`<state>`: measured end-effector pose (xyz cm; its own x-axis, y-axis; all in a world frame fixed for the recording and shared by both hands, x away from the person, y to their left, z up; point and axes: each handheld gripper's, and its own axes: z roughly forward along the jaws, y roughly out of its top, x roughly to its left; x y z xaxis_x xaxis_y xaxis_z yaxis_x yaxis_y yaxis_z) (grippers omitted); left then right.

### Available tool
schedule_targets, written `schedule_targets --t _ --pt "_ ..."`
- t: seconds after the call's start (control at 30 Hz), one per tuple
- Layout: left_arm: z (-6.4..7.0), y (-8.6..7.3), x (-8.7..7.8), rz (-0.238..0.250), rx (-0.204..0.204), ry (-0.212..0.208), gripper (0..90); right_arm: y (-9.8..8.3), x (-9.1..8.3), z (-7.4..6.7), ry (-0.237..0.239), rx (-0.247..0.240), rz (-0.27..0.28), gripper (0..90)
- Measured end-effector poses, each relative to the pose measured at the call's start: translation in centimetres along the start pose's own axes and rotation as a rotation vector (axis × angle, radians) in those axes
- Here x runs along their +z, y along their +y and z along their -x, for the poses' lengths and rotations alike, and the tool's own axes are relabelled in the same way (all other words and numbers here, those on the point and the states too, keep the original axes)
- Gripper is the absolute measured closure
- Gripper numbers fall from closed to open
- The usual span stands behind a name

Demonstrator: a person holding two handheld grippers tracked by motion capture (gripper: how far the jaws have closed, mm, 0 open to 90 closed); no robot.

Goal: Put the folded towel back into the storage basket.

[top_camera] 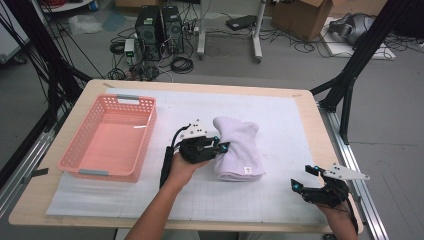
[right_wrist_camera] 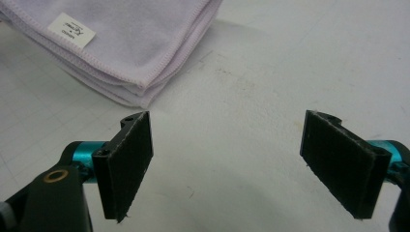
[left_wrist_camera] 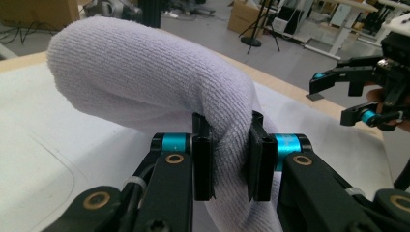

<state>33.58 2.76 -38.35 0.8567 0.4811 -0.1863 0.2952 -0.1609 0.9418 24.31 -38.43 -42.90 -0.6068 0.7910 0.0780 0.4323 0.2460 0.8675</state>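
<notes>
The left gripper [top_camera: 220,145] is pinching a fold of the folded lavender towel [top_camera: 239,147] between its jaws, its pads pressing into the terry from both sides, and in the left gripper view the cloth [left_wrist_camera: 145,82] is bulging up and over the jaws like a rounded hump. The towel is lying near the middle of the table [top_camera: 307,107], on the white gridded mat [top_camera: 280,130] that is covering most of the tabletop, with a small white label [top_camera: 247,170] showing at its near corner. The right gripper [top_camera: 305,178] is hovering near the table's near right corner, well apart from the towel, with its jaws standing wide and nothing between them; in the right gripper view its pads [right_wrist_camera: 126,162] are framing bare mat, and the towel's stacked, stitched edges [right_wrist_camera: 140,48] are lying beyond them. To the left of the left gripper, a pink plastic basket [top_camera: 75,150] is sitting on the mat, apart from the towel. Beyond the far table edge, computer towers [top_camera: 159,30], tangled cables and a cardboard box [top_camera: 302,17] are standing on the floor.
</notes>
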Motion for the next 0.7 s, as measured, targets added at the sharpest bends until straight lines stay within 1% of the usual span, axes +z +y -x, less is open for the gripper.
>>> schedule_targets --t 0.1,0.27,0.5,0.7 --pt "-0.1 0.4 -0.6 0.010 0.013 -0.003 76.1 0.0 0.0 0.0 0.000 -0.001 0.000 17.9" --pt "-0.1 1.0 -1.5 0.031 0.018 -0.005 76.1 -0.1 0.1 0.0 0.001 0.008 0.000 18.0" --pt "-0.4 1.7 -3.0 0.055 0.030 0.005 76.1 0.0 0.1 -0.1 0.001 0.002 0.000 17.9" --pt "-0.9 2.3 -4.7 0.080 0.032 0.019 76.2 -0.1 0.0 -0.1 0.002 0.012 0.005 17.9"
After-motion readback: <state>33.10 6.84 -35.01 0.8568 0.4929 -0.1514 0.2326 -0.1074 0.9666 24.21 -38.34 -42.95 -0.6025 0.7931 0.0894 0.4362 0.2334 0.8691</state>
